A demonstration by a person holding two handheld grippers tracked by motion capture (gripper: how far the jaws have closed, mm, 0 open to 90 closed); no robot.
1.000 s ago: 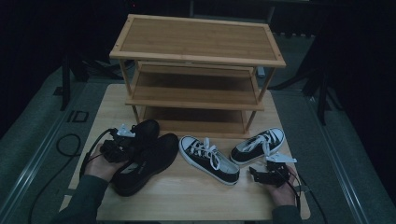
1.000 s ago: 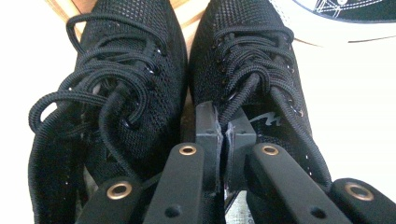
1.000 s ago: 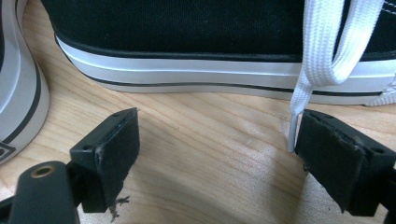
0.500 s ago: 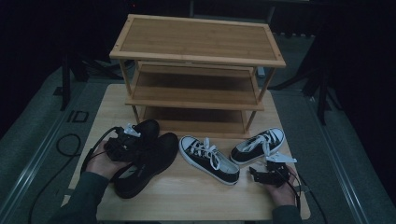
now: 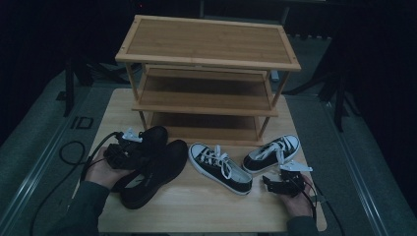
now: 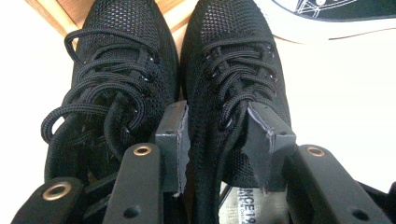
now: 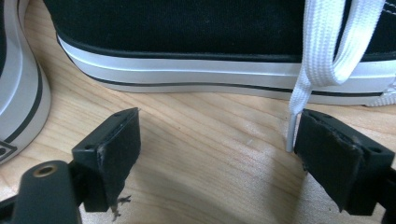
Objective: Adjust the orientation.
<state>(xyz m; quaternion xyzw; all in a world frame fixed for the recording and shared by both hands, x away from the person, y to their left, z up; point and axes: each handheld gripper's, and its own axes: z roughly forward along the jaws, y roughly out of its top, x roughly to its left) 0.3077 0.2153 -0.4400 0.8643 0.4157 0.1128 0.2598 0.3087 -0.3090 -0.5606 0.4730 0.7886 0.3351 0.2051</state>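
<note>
I have the left gripper [image 5: 129,146] over the pair of black mesh lace-up shoes [image 5: 152,164] at the near left of the pale wooden table [image 5: 196,206]. Its jaws have just been opening and now stand wide — in the left gripper view they straddle the tongue and laces of the right-hand black shoe [image 6: 233,84], one pad down in the gap between the two shoes, the other beside the tongue over the shoe's opening, neither pressing. The other black shoe [image 6: 116,84] lies just beside it, touching along its side, toes pointing the same way.

The right gripper [image 5: 281,178] sits low at the near right of the table, jaws wide apart with only bare wood between them. Ahead of it lies the black canvas sneaker with white sole and white laces [image 5: 273,153]; a white lace end [image 7: 299,107] hangs down just by one pad. Its partner sneaker [image 5: 220,168] lies between the two pairs, toe towards me.

The three-tier bamboo shoe rack [image 5: 209,73] stands at the back of the table — I see nothing on its top or middle shelf, and the bottom shelf is too shadowed to tell.
</note>
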